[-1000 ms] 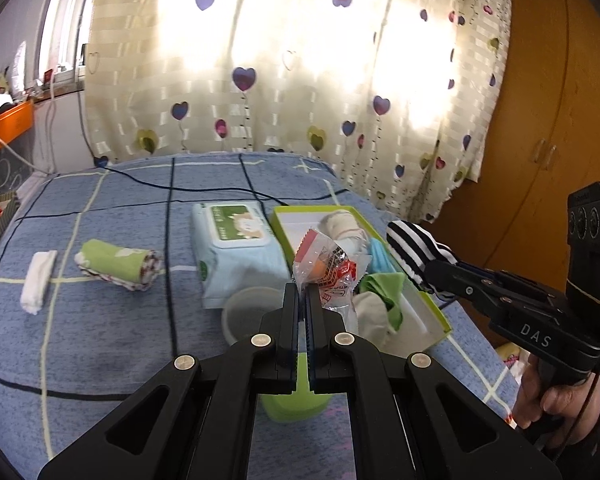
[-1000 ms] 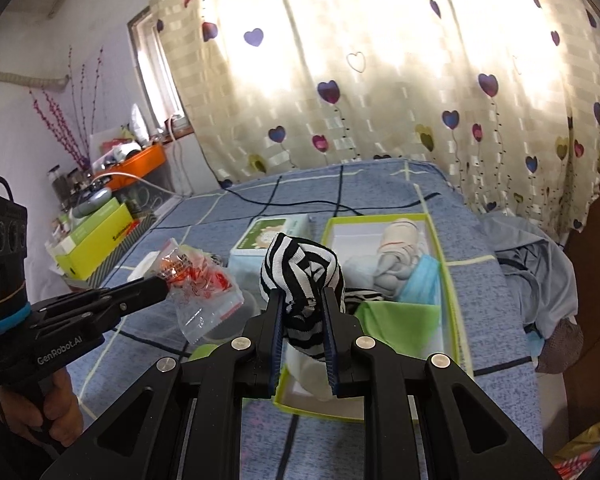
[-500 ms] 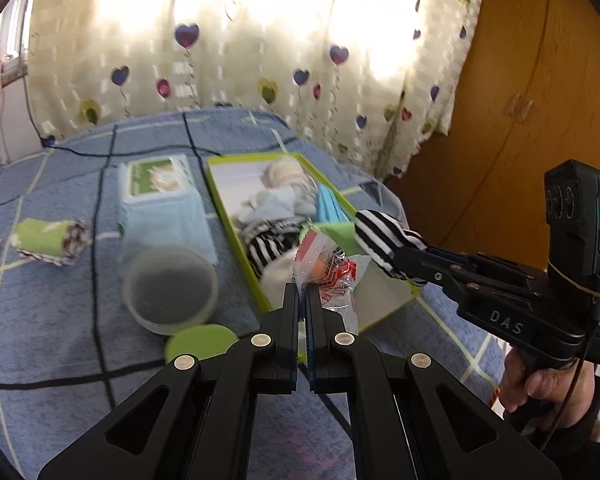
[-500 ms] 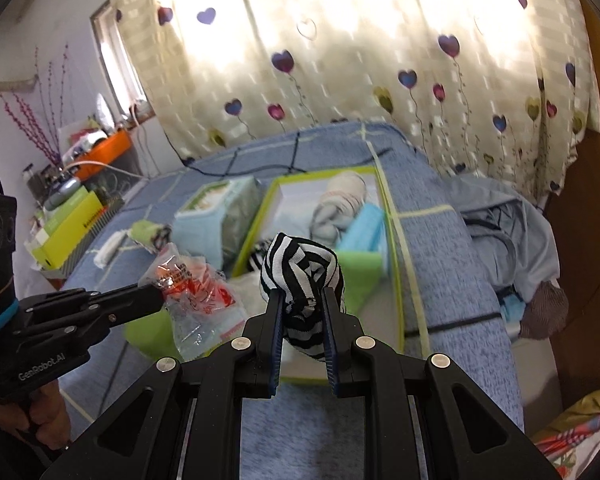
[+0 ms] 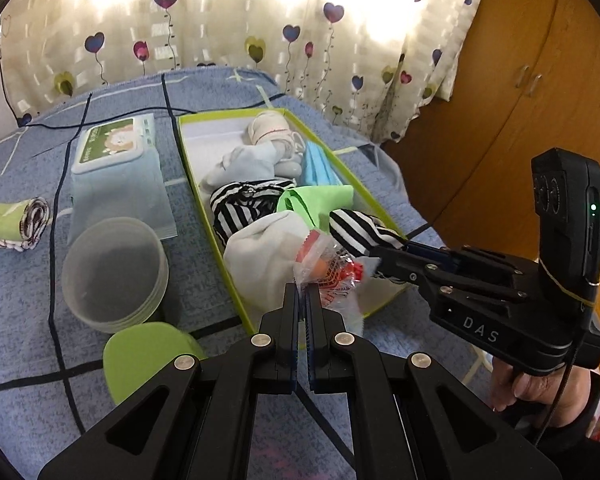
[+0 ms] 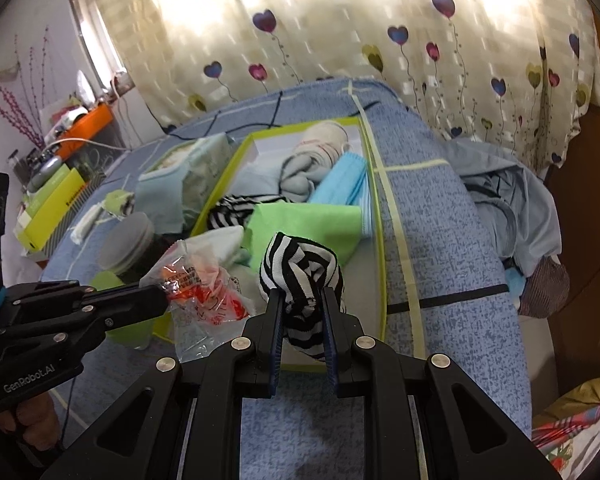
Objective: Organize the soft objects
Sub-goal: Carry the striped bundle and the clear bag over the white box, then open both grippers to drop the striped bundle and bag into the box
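Note:
My left gripper (image 5: 302, 294) is shut on a clear plastic packet with red print (image 5: 329, 268), held over the near end of a lime-edged box (image 5: 204, 188). My right gripper (image 6: 300, 300) is shut on a rolled black-and-white striped sock (image 6: 300, 268), just above the box's near right corner (image 6: 382, 280). The packet (image 6: 204, 280) and the left gripper (image 6: 162, 298) sit to the sock's left in the right wrist view. Inside the box lie another striped sock (image 5: 244, 200), a green cloth (image 5: 320, 198), blue masks (image 5: 318, 162), a white sock (image 5: 264, 248) and pale rolled cloths.
On the blue bedspread left of the box stand a wet-wipes pack (image 5: 118, 160), a clear plastic tub (image 5: 114, 272), a green lid (image 5: 148, 356) and a green rolled cloth (image 5: 14, 224). A wooden wardrobe (image 5: 520, 80) stands at the right. Clothes (image 6: 512, 208) hang over the bed's right edge.
Both grippers have dropped and tilted down toward the near end of the box, each with its item still held. The box now fills more of both views.

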Tool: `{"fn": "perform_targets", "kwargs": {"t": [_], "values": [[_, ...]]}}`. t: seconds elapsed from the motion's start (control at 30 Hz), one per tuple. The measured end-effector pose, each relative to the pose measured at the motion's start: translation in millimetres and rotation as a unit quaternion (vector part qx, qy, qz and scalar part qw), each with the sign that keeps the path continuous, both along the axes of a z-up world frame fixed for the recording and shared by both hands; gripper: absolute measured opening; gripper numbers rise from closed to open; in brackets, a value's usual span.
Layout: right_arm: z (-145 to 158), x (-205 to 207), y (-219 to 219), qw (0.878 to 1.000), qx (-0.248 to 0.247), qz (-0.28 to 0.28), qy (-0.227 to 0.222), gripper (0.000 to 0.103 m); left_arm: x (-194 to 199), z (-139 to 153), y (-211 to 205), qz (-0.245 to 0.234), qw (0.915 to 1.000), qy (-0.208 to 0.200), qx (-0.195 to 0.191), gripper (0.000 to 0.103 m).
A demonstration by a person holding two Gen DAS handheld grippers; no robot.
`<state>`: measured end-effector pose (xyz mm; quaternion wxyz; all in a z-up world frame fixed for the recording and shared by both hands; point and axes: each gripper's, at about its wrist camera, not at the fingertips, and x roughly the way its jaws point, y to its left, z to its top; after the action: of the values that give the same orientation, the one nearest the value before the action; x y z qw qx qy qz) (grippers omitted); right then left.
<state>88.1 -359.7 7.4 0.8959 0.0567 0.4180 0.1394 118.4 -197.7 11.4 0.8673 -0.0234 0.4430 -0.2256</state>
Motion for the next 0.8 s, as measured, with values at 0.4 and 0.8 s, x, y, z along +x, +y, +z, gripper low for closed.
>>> {"fn": "perform_targets", "kwargs": {"t": [0.4,0.8], "values": [[-9,42,-3,1.0,0.005,0.001,0.0,0.017,40,-8,-13,0.026,0.9995,0.003,0.018,0.003],[-9,69,-2,1.0,0.004,0.002,-0.003,0.024,64,-11,-17,0.034,0.9992,-0.002,0.02,0.003]]}}
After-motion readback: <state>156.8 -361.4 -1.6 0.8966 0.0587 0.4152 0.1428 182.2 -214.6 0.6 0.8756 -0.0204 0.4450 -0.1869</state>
